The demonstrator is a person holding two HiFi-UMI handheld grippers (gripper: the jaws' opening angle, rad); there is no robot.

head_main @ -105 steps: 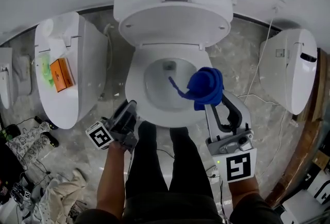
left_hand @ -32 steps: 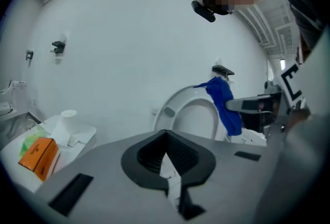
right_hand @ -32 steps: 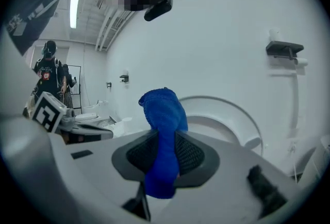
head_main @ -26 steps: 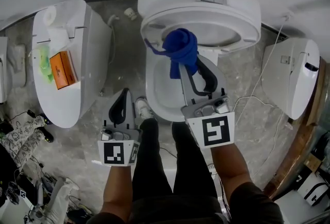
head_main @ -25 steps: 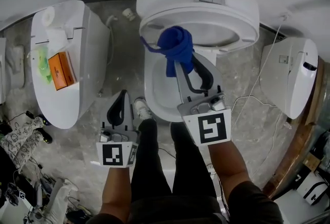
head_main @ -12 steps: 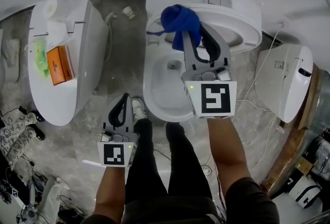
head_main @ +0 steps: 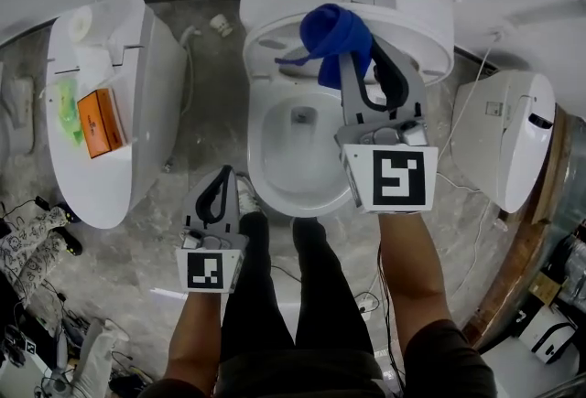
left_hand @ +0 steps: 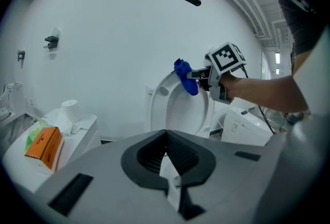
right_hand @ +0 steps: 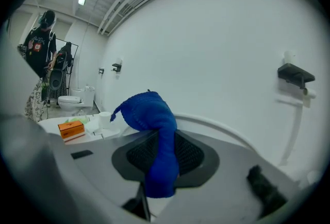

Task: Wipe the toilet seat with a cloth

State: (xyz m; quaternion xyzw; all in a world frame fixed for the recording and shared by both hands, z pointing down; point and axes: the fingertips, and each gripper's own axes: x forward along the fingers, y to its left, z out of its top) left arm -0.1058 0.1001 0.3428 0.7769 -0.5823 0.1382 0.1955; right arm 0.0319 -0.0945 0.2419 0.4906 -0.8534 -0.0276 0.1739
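A white toilet stands in the middle of the head view, with its bowl [head_main: 298, 149] open and its lid [head_main: 417, 30] raised against the tank. My right gripper [head_main: 346, 56] is shut on a bunched blue cloth [head_main: 334, 30], and the cloth rests against the upper inner face of the raised lid. The right gripper view has the cloth [right_hand: 154, 130] hanging between that gripper's [right_hand: 162, 164] jaws. My left gripper [head_main: 218, 190] hangs low beside the bowl's front left, shut and empty. From the left gripper [left_hand: 166, 134] view, the cloth [left_hand: 184, 76] shows against the lid [left_hand: 178, 115].
A second toilet [head_main: 137, 158] at the left has an orange box [head_main: 94, 123] and a paper roll [head_main: 82, 23] on its closed lid. A third toilet [head_main: 504, 140] stands at the right, with a cable [head_main: 458, 177] on the floor. The person's legs [head_main: 275, 295] are before the bowl.
The right gripper has carried the blue cloth up and to the right across the raised lid. The left gripper has stayed shut beside the bowl, hardly moving.
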